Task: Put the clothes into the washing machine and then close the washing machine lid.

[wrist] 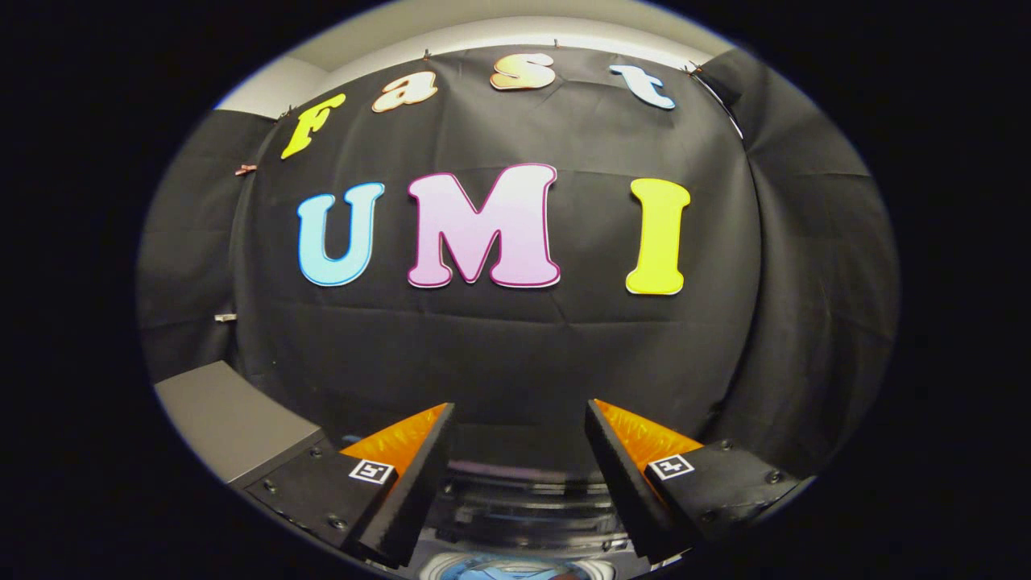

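Note:
My gripper [519,419] is open, its two fingers spread wide with nothing between them, held level and facing the black cloth wall. Low between the fingers I see the top of the washing machine [523,503], dark and glossy, with its raised lid edge just ahead. Right under the gripper a patch of blue cloth [515,570] shows in the round drum opening. The rest of the drum is hidden beneath the fingers.
A grey flat surface [221,419] stands beside the left finger, reaching to the cloth wall. The black cloth wall [515,346] rises close behind the washing machine and wraps round on both sides.

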`<state>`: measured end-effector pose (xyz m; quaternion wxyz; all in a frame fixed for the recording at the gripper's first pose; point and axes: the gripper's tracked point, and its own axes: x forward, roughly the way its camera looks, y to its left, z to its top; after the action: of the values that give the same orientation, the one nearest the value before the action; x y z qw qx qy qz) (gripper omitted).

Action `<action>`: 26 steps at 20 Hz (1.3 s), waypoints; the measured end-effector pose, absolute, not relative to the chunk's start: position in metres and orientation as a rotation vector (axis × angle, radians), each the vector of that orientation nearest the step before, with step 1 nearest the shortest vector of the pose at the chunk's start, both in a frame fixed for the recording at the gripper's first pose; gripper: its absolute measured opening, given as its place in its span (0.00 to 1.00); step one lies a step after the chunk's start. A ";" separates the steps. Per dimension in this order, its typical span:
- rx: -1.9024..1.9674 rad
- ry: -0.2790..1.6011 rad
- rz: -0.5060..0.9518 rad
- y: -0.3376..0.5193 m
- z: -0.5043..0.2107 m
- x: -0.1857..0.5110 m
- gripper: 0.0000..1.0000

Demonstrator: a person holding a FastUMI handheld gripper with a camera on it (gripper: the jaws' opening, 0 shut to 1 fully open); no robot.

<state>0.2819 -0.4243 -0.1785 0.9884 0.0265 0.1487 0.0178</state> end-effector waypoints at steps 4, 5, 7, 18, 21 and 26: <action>0.052 0.567 -0.013 -0.441 -0.257 0.294 0.98; 0.116 0.466 -0.028 -0.444 -0.250 0.310 0.99; 0.063 0.482 -0.009 -0.443 -0.258 0.296 0.98; 0.074 0.466 0.023 -0.438 -0.248 0.286 1.00; 0.079 0.477 0.024 -0.436 -0.249 0.249 1.00; 0.084 0.485 0.036 -0.432 -0.249 0.239 1.00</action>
<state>0.2386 -0.4324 -0.2491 0.9697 0.0414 0.2399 0.0179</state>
